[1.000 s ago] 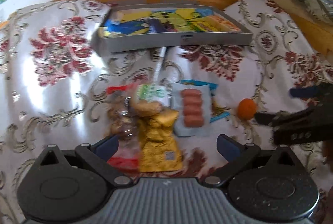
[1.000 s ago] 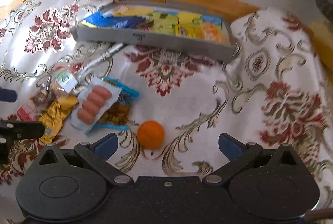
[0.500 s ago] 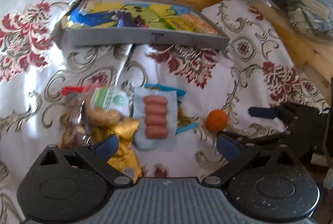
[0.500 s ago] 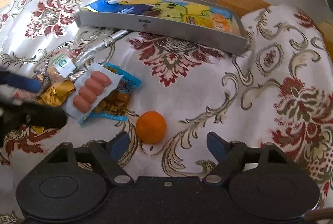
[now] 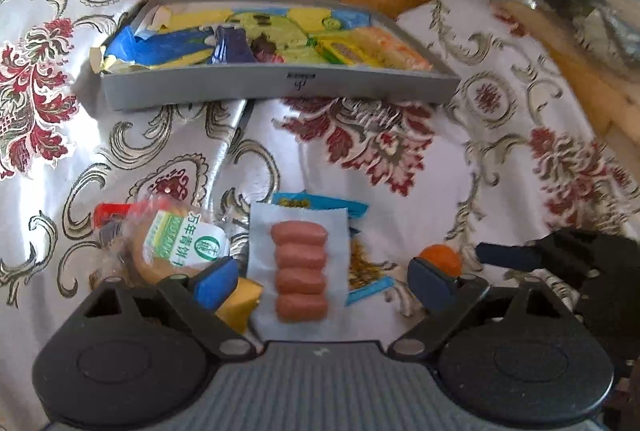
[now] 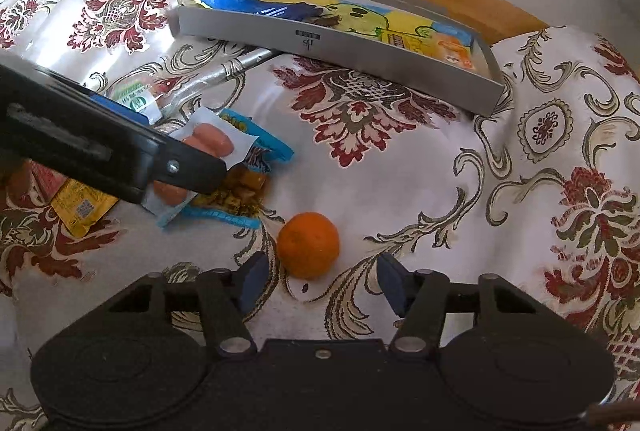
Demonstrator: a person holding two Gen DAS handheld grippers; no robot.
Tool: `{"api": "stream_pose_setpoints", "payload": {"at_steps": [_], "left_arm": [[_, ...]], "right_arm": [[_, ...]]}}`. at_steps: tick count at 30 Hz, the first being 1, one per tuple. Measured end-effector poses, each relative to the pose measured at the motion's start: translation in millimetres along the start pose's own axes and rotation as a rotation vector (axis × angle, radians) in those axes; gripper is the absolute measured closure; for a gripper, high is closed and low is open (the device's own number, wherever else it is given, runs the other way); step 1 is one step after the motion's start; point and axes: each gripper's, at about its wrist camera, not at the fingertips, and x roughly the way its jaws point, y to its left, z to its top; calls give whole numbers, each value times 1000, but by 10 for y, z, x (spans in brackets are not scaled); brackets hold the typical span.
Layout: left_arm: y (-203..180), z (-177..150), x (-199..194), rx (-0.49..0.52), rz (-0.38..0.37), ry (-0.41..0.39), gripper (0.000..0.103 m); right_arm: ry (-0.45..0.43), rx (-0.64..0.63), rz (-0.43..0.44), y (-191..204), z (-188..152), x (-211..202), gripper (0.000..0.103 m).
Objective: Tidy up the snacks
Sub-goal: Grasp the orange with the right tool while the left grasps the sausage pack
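Left tool (image 5: 320, 281): jaws standing wide apart, gripping nothing, hanging low over the sausage pack (image 5: 299, 265), which is lying between the two blue pads. Left pad is sitting just in front of the round biscuit pack (image 5: 176, 245) with the green-and-white label; a yellow foil pouch (image 5: 240, 305) is showing beside it.

Right tool (image 6: 320, 281): jaws partly open, holding nothing, sitting just short of the orange (image 6: 308, 245); fruit is resting on the tabletop (image 6: 400, 171), slightly ahead of the gap between the pads and not touching either.

Sausage pack is lying on top of a blue snack bag (image 6: 240, 191), near the orange. A red wrapper (image 5: 110, 211) is peeking out behind the biscuit pack.

The flowered cloth is covering the tabletop. At the far edge the grey tray (image 5: 280, 87) is sitting flat, already holding several flat packets: blue (image 5: 168, 49) at its left end, yellow-green (image 5: 272, 31) in the middle, orange-yellow (image 5: 384, 51) at its right end. Exact count cannot be told.
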Motion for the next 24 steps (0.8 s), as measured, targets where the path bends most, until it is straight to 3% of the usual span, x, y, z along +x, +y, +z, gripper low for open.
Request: {"api": "stream_pose_setpoints", "payload": {"at_steps": [7,12,24], "left_arm": [[86,40,105,-14,12,24,7],[70,21,214,11,-22,101,7],[150,-37,201,-23,-6,109,37]], "right_arm": [[-1,0,1,11,4,9,45],[0,-2,3,15,4,20,45],[-2,0,2,20,4,26,45]]}}
